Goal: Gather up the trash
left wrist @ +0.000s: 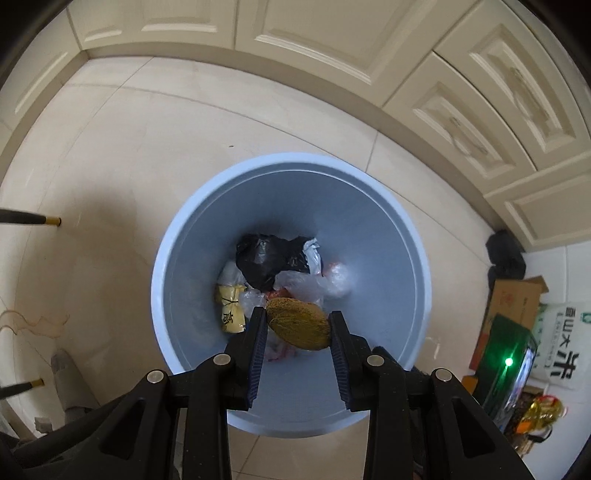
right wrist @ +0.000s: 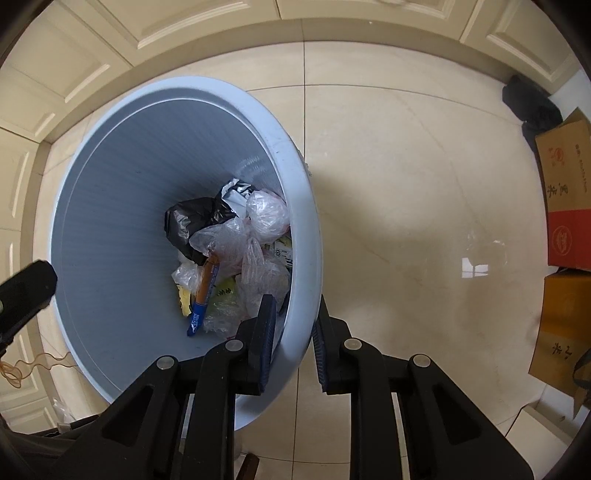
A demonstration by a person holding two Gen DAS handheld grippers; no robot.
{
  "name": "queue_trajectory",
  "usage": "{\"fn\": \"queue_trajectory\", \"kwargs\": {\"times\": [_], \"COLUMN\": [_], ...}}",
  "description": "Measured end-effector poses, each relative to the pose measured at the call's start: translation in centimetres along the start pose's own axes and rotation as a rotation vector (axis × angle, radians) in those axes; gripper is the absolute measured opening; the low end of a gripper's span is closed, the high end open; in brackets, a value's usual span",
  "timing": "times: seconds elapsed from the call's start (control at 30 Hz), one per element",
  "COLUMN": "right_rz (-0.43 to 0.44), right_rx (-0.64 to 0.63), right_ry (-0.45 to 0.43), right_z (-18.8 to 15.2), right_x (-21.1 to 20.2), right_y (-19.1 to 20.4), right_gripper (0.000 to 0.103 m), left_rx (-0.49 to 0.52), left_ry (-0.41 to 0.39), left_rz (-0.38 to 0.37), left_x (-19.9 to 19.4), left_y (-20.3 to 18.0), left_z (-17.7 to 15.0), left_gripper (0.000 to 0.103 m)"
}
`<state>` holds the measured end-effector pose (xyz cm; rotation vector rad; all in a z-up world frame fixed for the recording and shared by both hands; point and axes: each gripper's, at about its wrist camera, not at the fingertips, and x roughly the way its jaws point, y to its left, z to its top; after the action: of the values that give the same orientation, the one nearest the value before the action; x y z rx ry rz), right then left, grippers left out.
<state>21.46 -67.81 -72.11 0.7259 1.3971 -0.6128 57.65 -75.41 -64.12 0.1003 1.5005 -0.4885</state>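
The floor (left wrist: 110, 155) of pale tiles fills most of both views, with cream cabinet doors (left wrist: 314, 33) arching across the top of the frame. On it stands one blue bin (left wrist: 369, 206), its mouth filling the centre of the left wrist view and the left half of the right wrist view.

My right tongs (right wrist: 293, 325) are clenched on the bin's rim at the lower centre of their view, one pad inside the wall and one outside, so I judge that hand's job is to steady the bin. My left tongs (left wrist: 298, 328) hang over the bin's mouth, pointing nearly straight down, grasping one brown, fibrous, oval piece of trash (left wrist: 299, 325) between the pads, low in the centre of the frame.

The step in hand looks like the drop. To do it well I would keep the husk-like piece well inside the rim, away from the near wall, open the left tongs fully so neither pad drags it sideways, and hold the right grip firm so the bin does not tip or slide.

Down in the bin I count one black bag (left wrist: 269, 258), one yellow printed packet (left wrist: 231, 306), and several clear or white plastic bags (right wrist: 266, 210) too crumpled to count exactly; the right view also shows one orange-and-blue wrapper (right wrist: 205, 291). At the right edge of that view stand two cardboard boxes (right wrist: 565, 173).
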Motion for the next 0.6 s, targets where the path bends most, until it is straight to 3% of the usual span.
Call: {"fn": "queue_trajectory", "kwargs": {"times": [0.07,0.1,0.13,0.2,0.4,0.43,0.47,0.5,0.53,0.6], "right_rz": [0.0,0.0,-0.002,-0.002,-0.001,-0.014,-0.021,-0.021,-0.017,-0.003], "right_rx": [0.0,-0.001,0.001,0.004,0.015,0.016,0.015,0.018,0.026,0.031], "right_ry": [0.002,0.002,0.003,0.005,-0.003,-0.017,-0.022,-0.03,-0.048,-0.102], "right_z": [0.1,0.1,0.1,0.2,0.2,0.2,0.1,0.1,0.0,-0.1], "right_x": [0.0,0.1,0.2,0.3,0.2,-0.2,-0.4,-0.9,-1.6,-3.8], "right_y": [0.0,-0.1,-0.1,-0.1,-0.3,-0.3,-0.3,-0.4,-0.4,-0.3], "right_gripper": [0.019,0.019,0.019,0.019,0.02,0.03,0.054,0.068,0.09,0.091], "left_rx": [-0.018,-0.029,-0.05,-0.053,-0.047,-0.053,-0.052,-0.045,-0.031,0.0], "left_ry": [0.02,0.032,0.038,0.007,0.029,0.022,0.01,-0.004,-0.029,-0.064], "left_rz": [0.024,0.034,0.062,0.087,0.093,0.093,0.093,0.102,0.116,0.116], "left_x": [1.0,1.0,1.5,1.1,1.5,0.9,0.4,-0.3,-0.8,-1.7], "left_y": [0.0,0.2,0.2,0.2,-0.5,-0.2,-0.2,0.0,-0.2,-0.7], "left_z": [0.2,0.1,0.2,0.1,0.0,-0.1,-0.3,-0.8,-1.0,-1.6], "left_gripper": [0.056,0.09,0.102,0.102,0.102,0.102,0.102,0.102,0.102,0.102]}}
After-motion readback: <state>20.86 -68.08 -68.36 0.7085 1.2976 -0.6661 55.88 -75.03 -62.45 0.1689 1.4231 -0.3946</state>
